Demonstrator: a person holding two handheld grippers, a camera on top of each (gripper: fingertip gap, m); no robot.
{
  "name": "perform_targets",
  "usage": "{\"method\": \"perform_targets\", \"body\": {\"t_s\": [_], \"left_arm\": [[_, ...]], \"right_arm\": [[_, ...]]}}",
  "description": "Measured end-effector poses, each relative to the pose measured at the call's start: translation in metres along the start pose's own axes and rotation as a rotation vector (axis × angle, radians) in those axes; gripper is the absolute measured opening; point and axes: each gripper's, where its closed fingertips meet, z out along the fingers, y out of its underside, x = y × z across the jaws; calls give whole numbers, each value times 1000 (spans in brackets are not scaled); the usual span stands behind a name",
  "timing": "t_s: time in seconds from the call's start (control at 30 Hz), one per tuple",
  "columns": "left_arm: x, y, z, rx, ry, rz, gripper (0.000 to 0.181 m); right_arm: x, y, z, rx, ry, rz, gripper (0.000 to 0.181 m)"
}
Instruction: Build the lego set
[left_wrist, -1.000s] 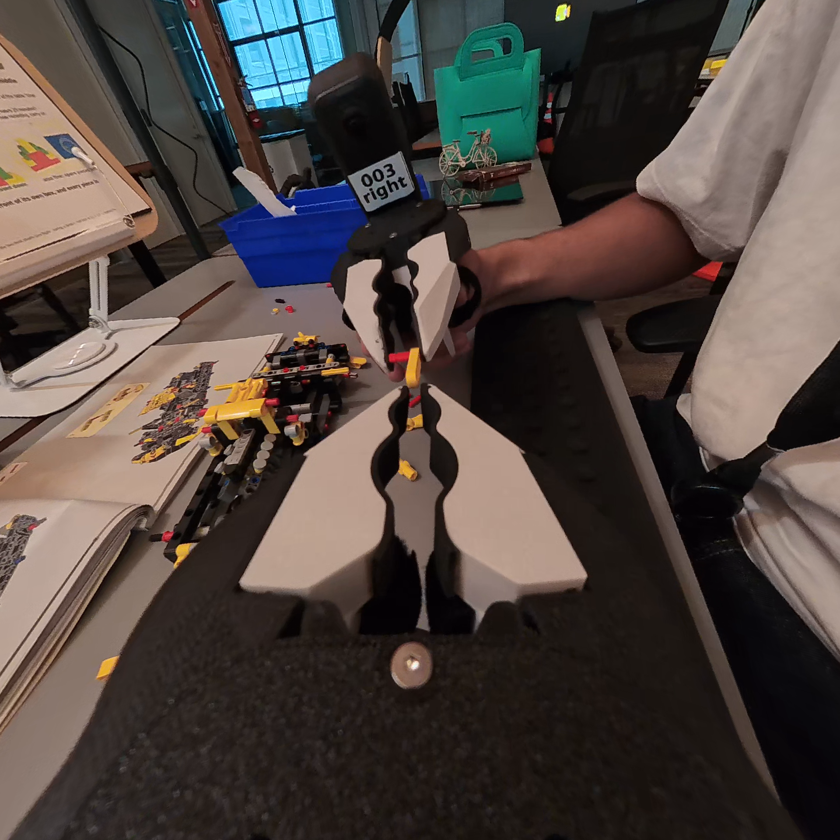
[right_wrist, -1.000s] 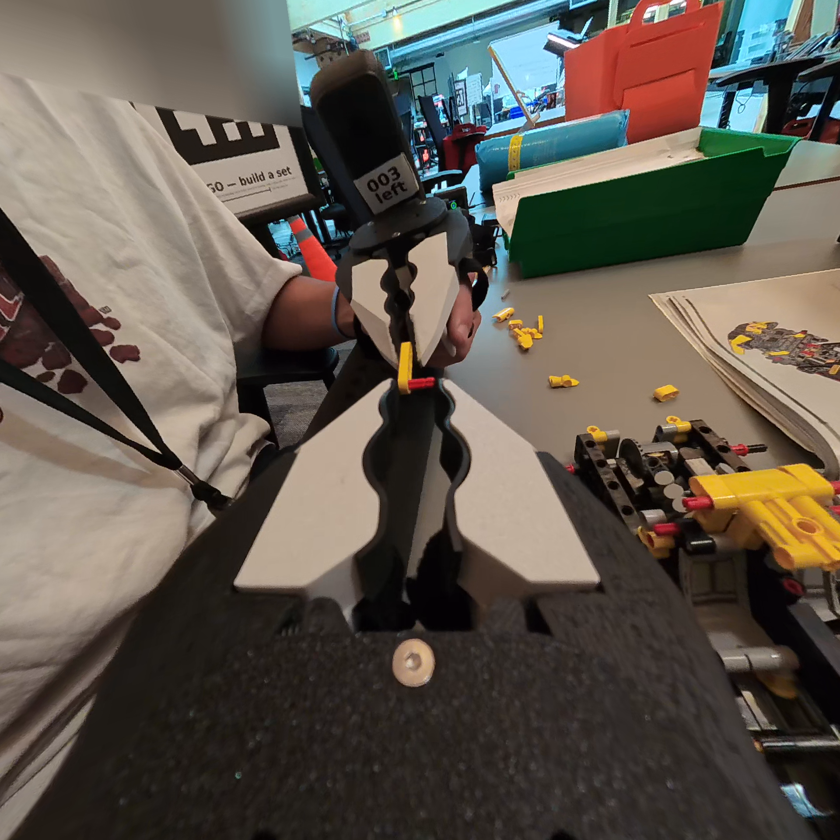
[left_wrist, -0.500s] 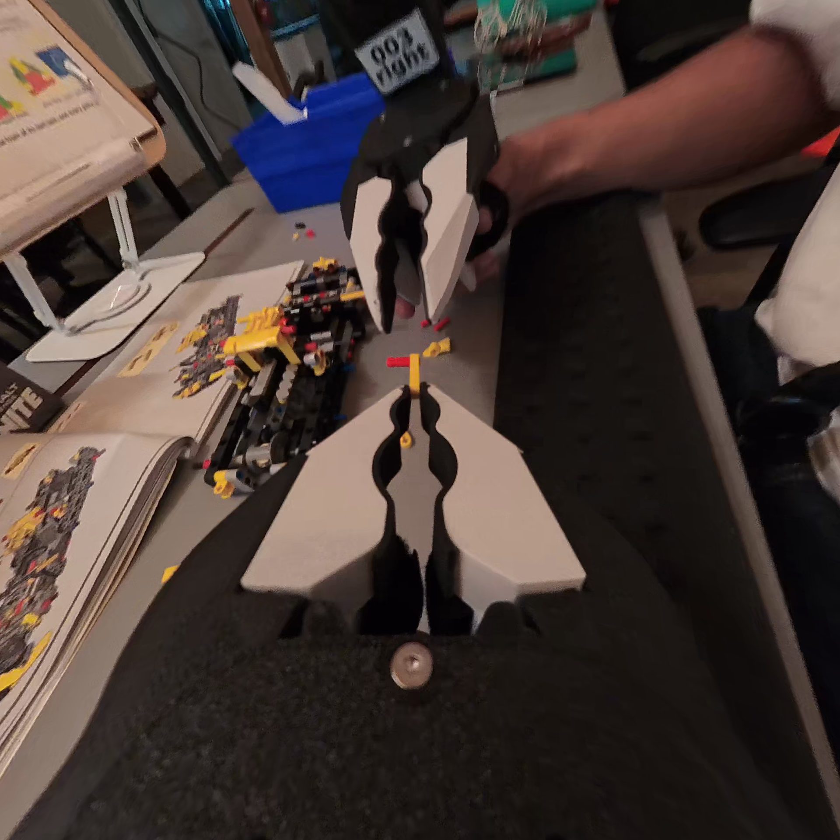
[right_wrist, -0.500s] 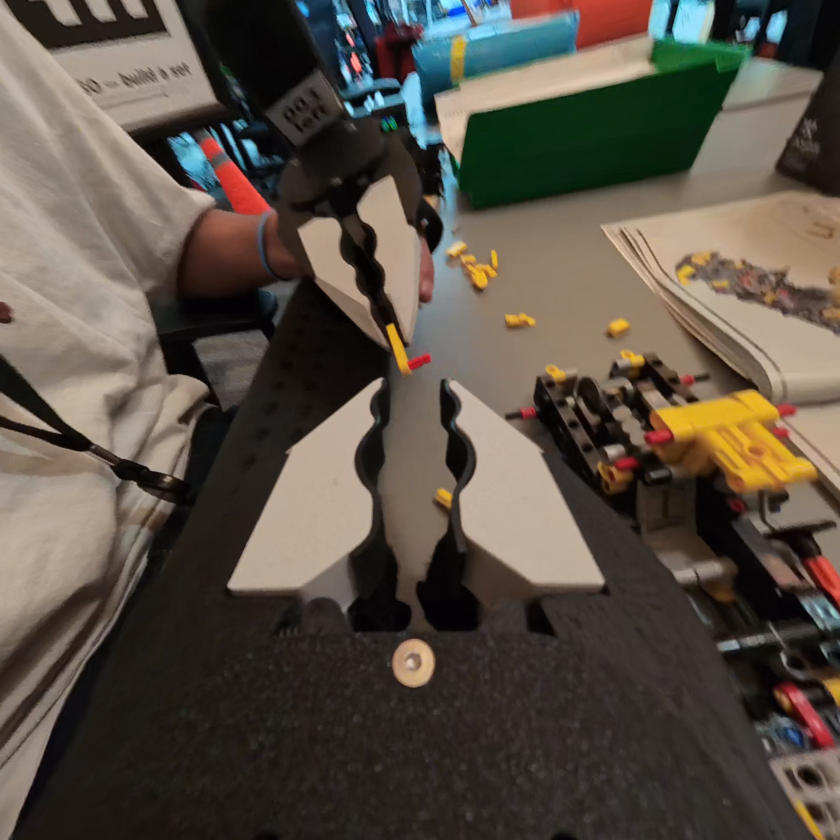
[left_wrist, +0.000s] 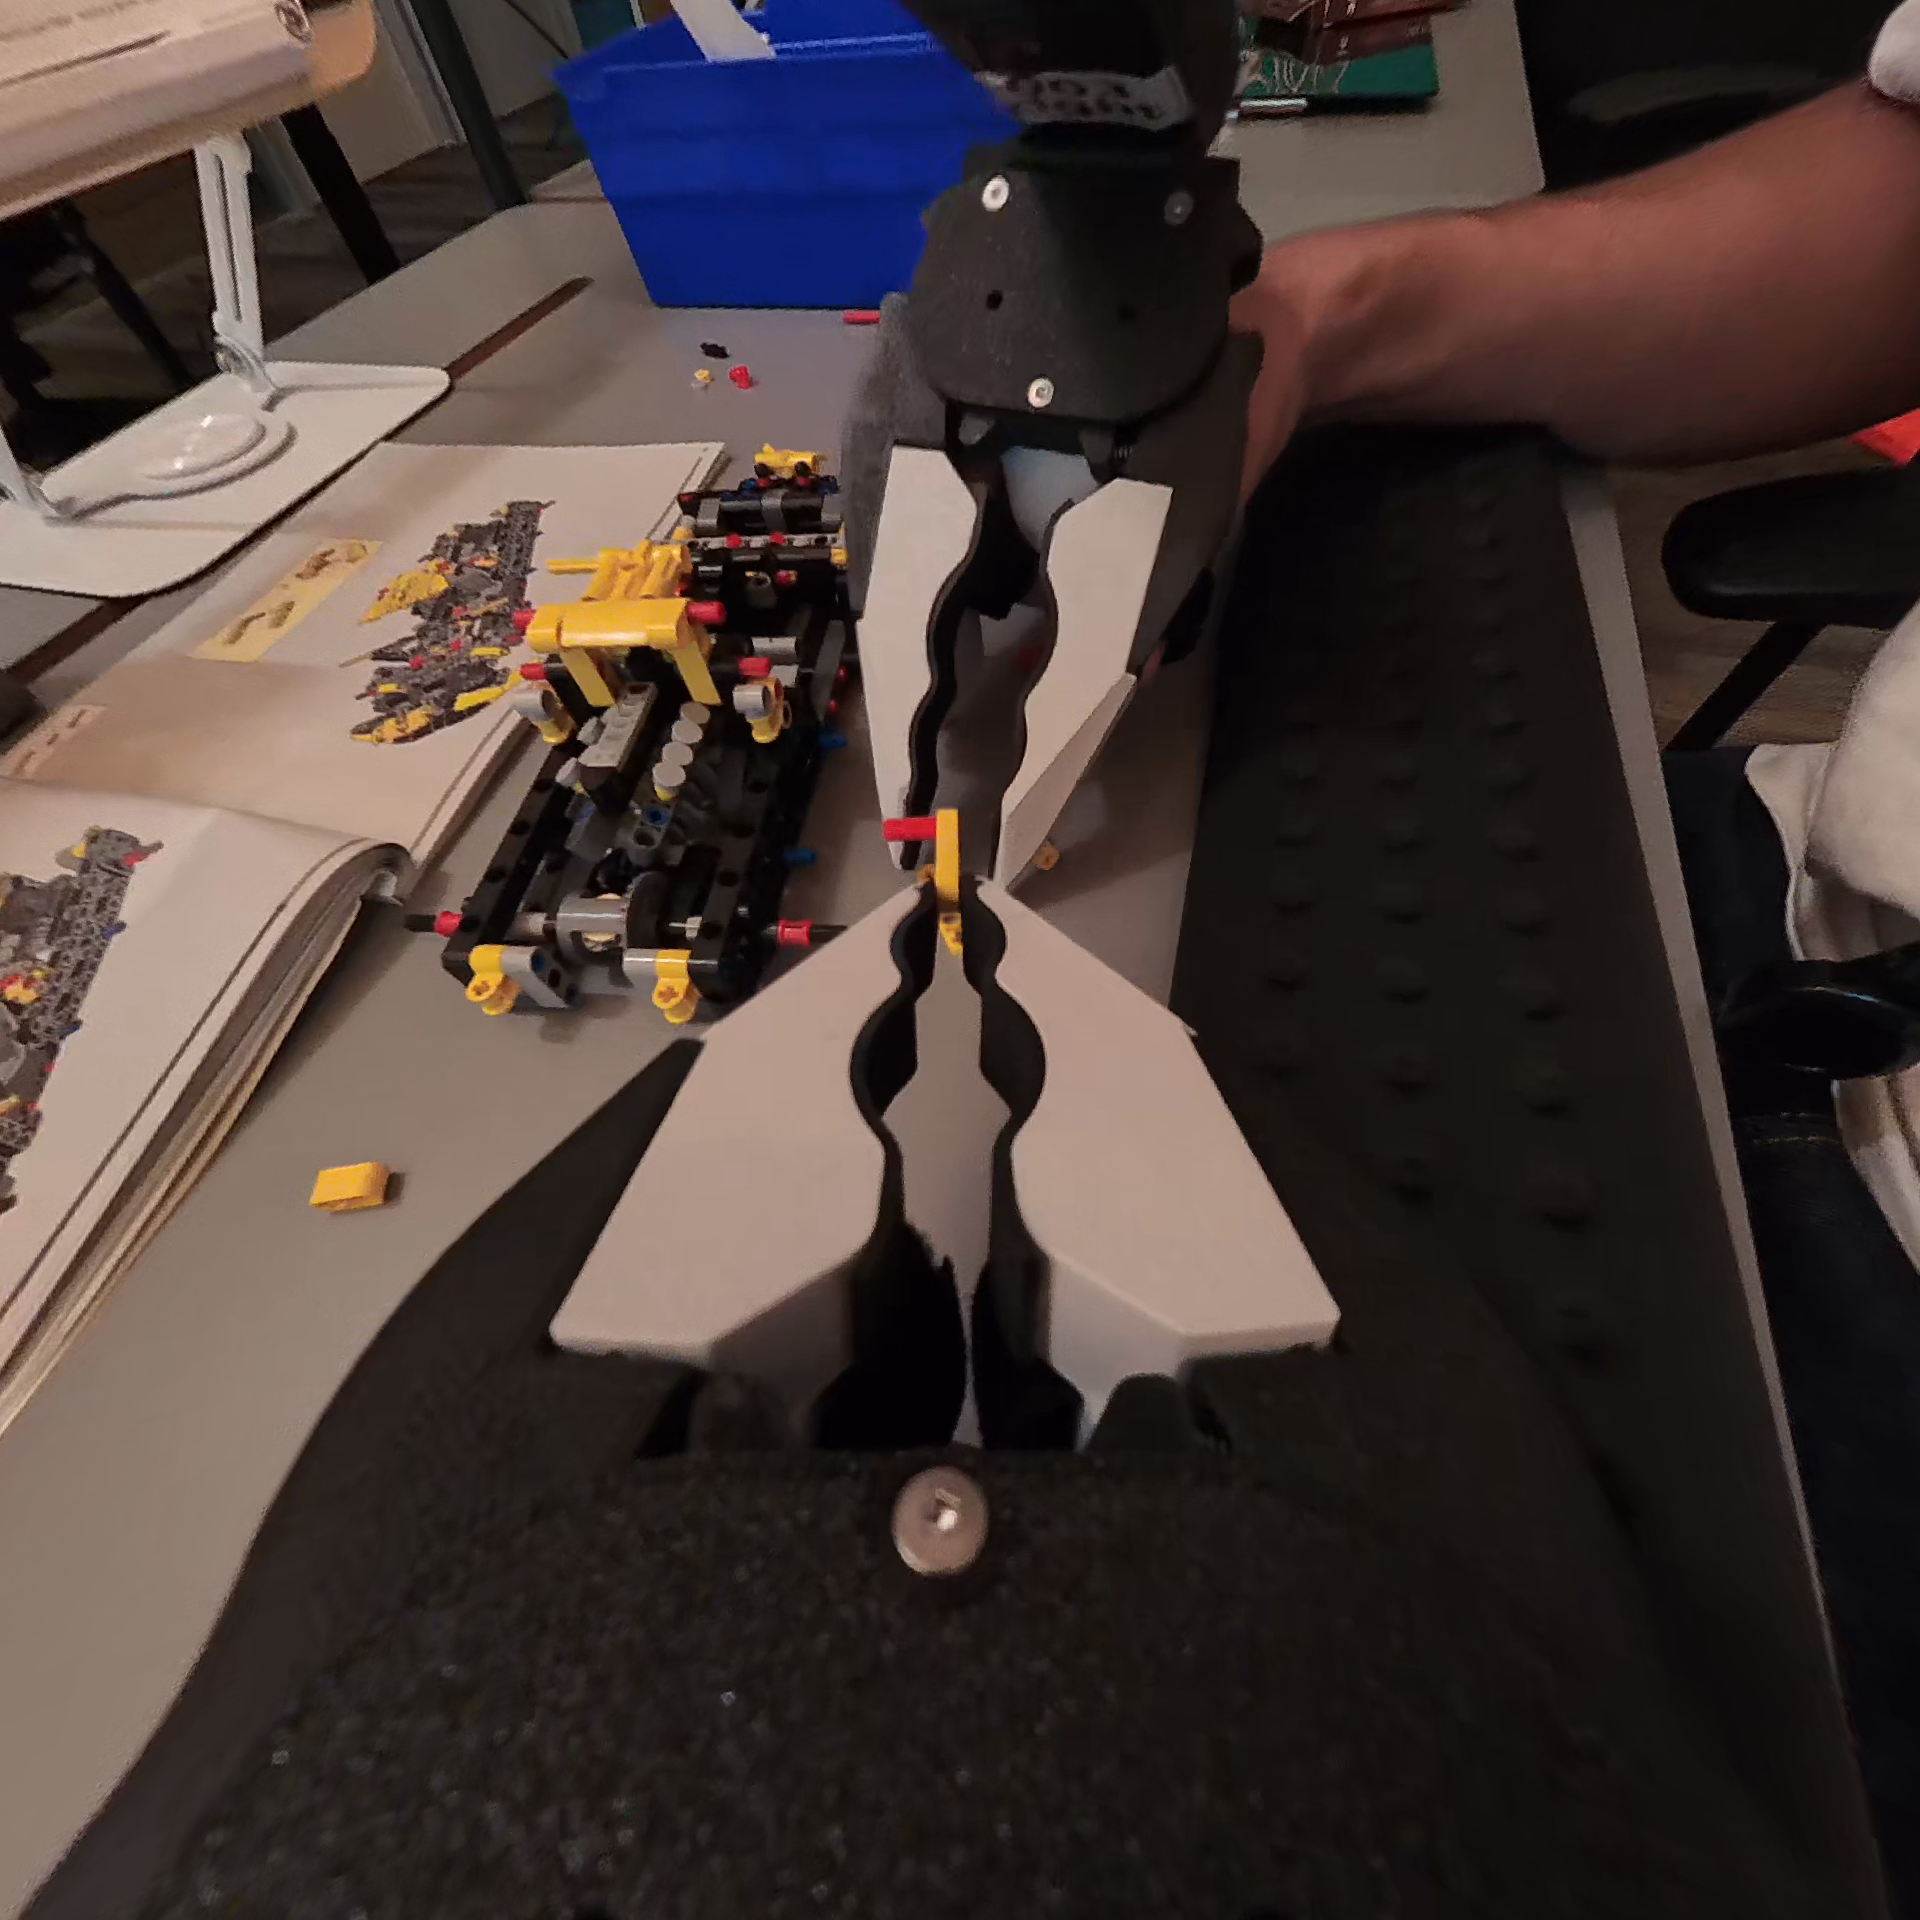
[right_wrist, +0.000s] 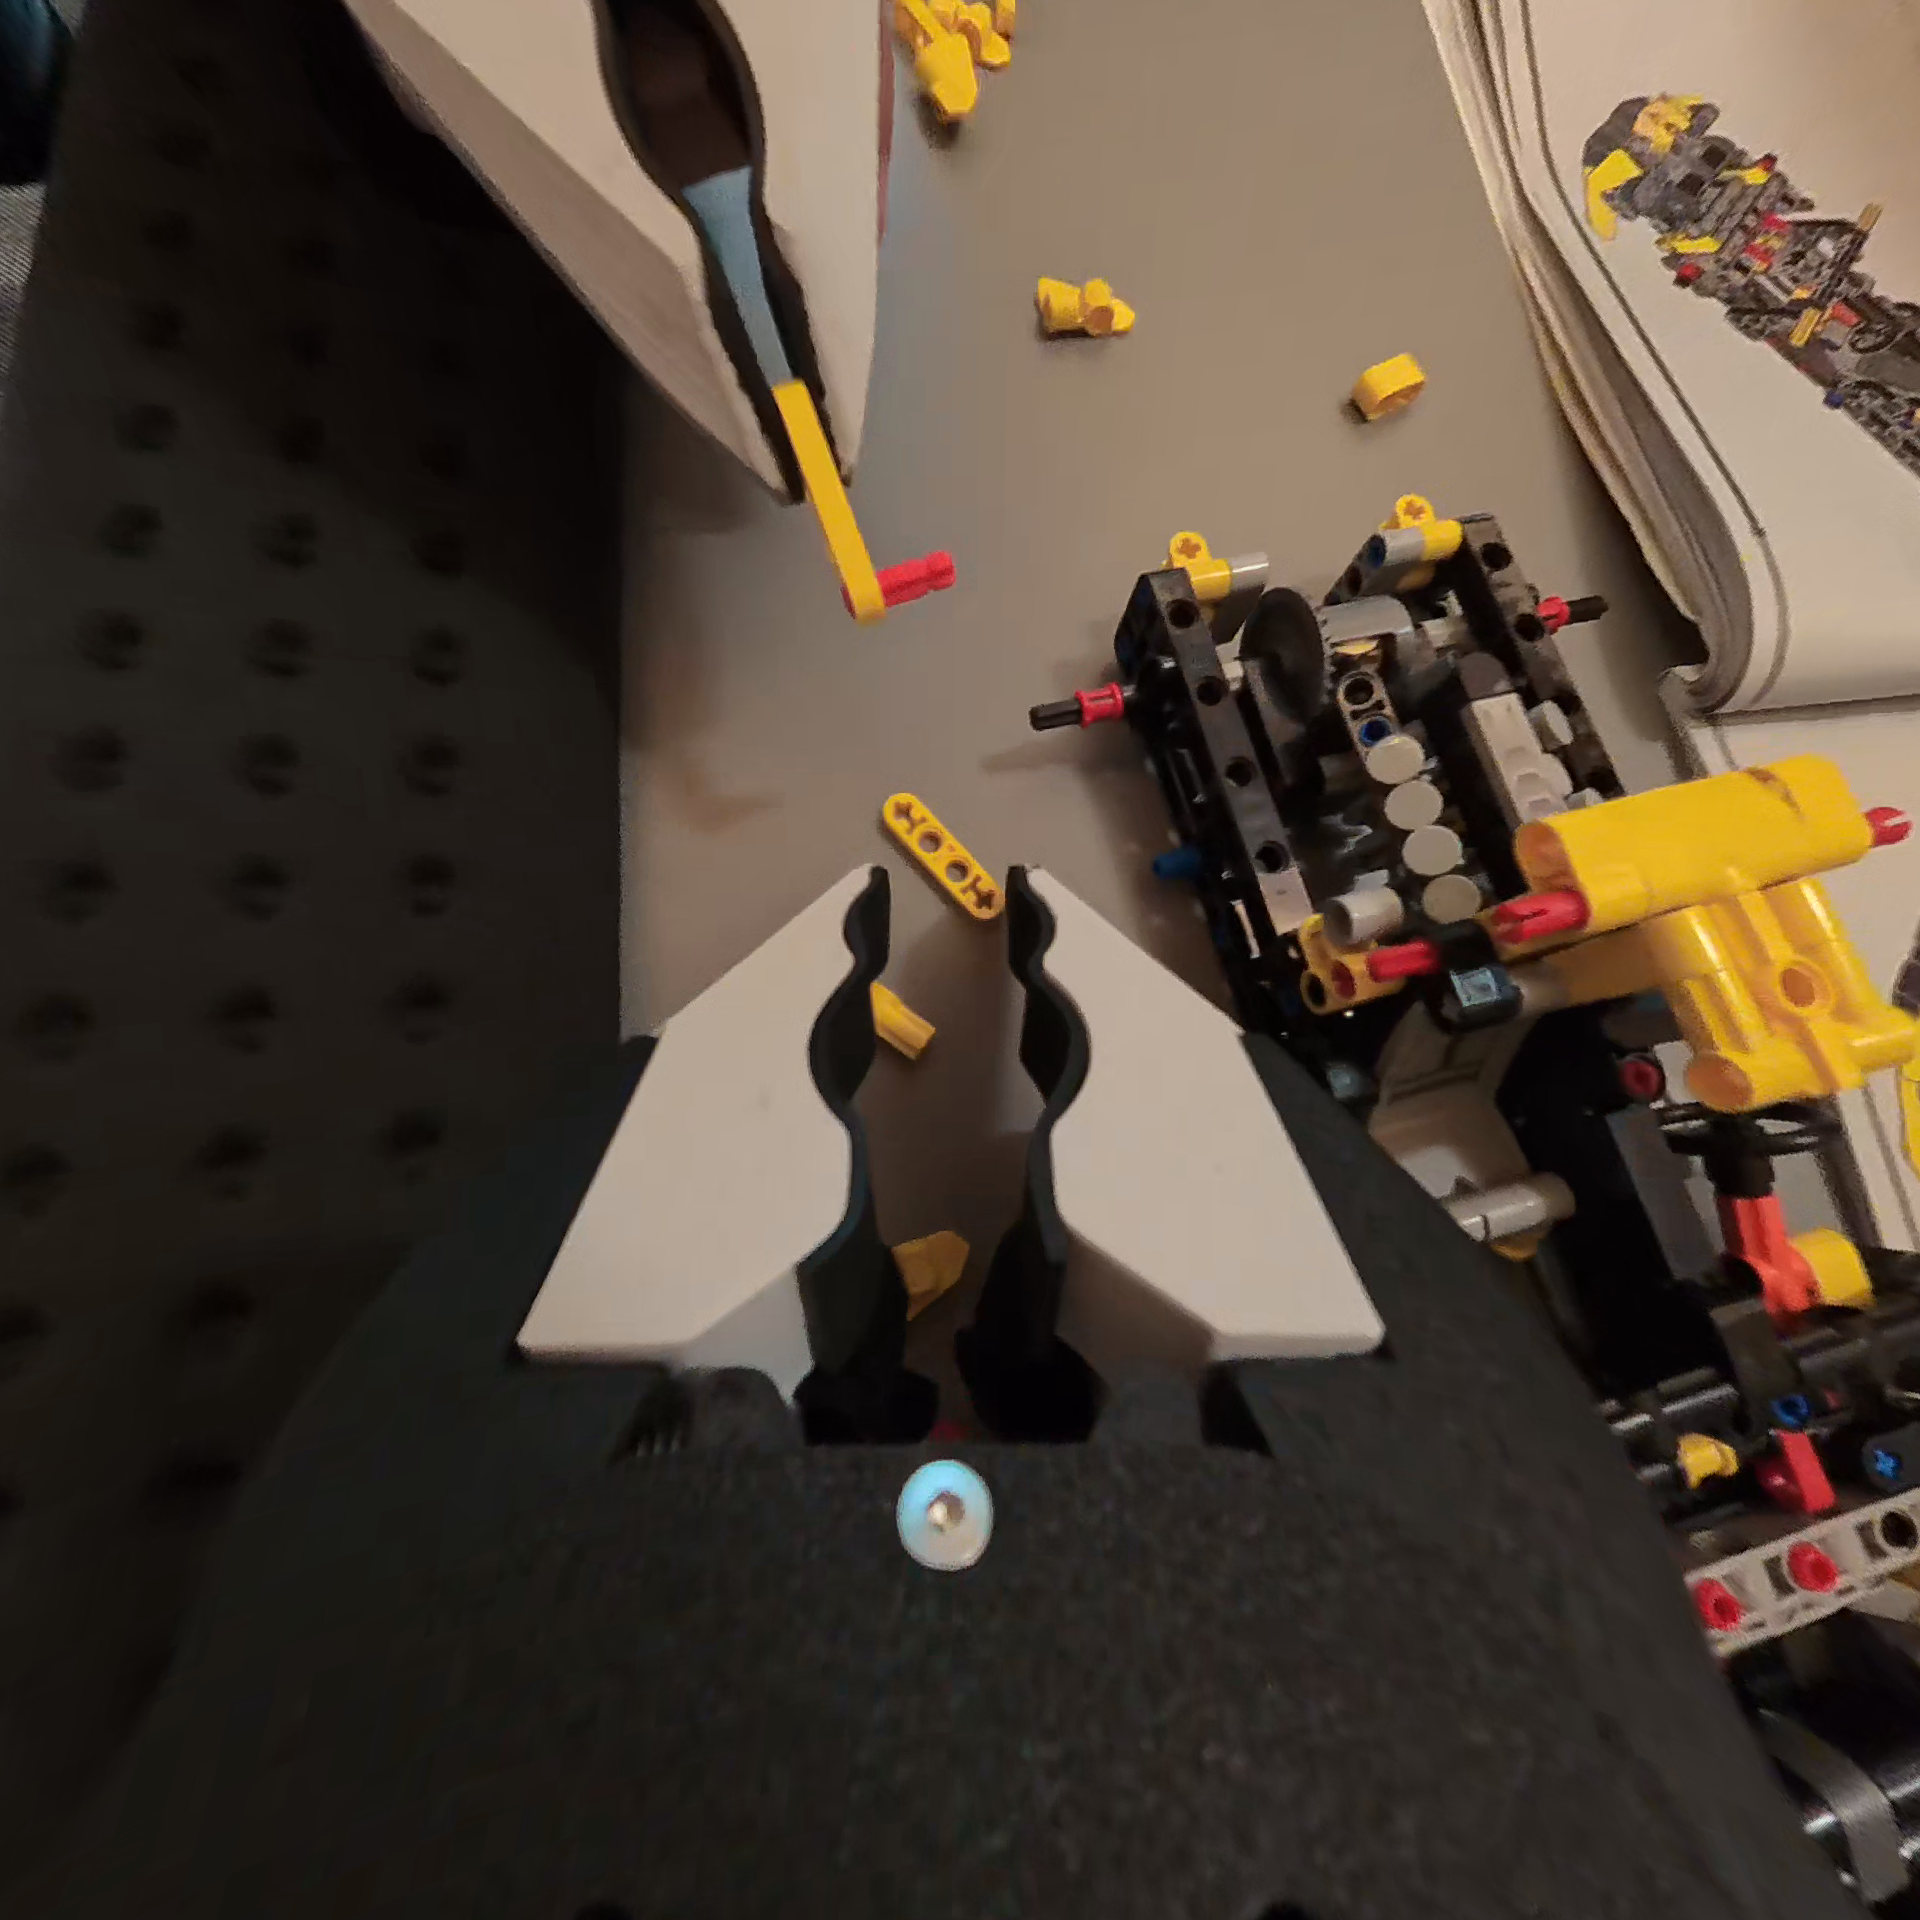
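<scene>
The left gripper (left_wrist: 943, 902) pinches a thin yellow liftarm (right_wrist: 826, 514) only by its end, and a red pin (right_wrist: 914, 578) sticks out sideways from the free end, so I think the piece can swing or slip between the fingers if it touches anything. The right gripper (right_wrist: 943, 883) has its fingers apart and holds nothing; it hangs over a loose yellow beam (right_wrist: 943, 855) that lies flat on the grey table (right_wrist: 790, 727), just beside the black and yellow lego model (right_wrist: 1455, 883). The beam is very flat, so the fingertips may scrape the table and push it away, toward the model. Two small yellow connectors (right_wrist: 902, 1018) lie near the beam on the side away from the model and could be caught together with it. On that same side there is free table up to the black studded mat (right_wrist: 312, 727). The open instruction book (left_wrist: 260, 748) lies against the far side of the model, so there is little room there.
</scene>
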Motion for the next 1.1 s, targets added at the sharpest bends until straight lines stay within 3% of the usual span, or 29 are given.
{"method": "perform_targets", "body": {"t_s": [0.17, 0.3, 0.37, 0.53, 0.6, 0.7, 0.77, 0.9, 1.1], "left_arm": [[-2, -6, 0, 19, -51, 66, 4], [-26, -32, -13, 144, -254, 154, 3], [-37, -52, -26, 223, -395, 223, 3], [-33, -88, -38, 354, -553, 310, 4], [-27, -96, -39, 373, -614, 405, 4], [-18, -101, -38, 367, -678, 524, 4], [-19, -99, -35, 332, -711, 563, 4], [-21, -97, -32, 296, -754, 590, 4], [-23, -100, -28, 274, -809, 544, 4]], "right_arm": [[-8, -23, -10, 130, -60, 65, 22], [-7, -56, -29, 335, -138, 244, 22], [3, -74, -40, 452, -124, 365, 24], [26, -112, -79, 735, 59, 450, 20], [21, -125, -89, 879, -90, 597, 16], [6, -132, -83, 952, -391, 775, 22], [3, -139, -92, 1053, -507, 833, 19], [-3, -144, -91, 1111, -592, 882, 22], [4, -142, -93, 1137, -577, 908, 12]]}}
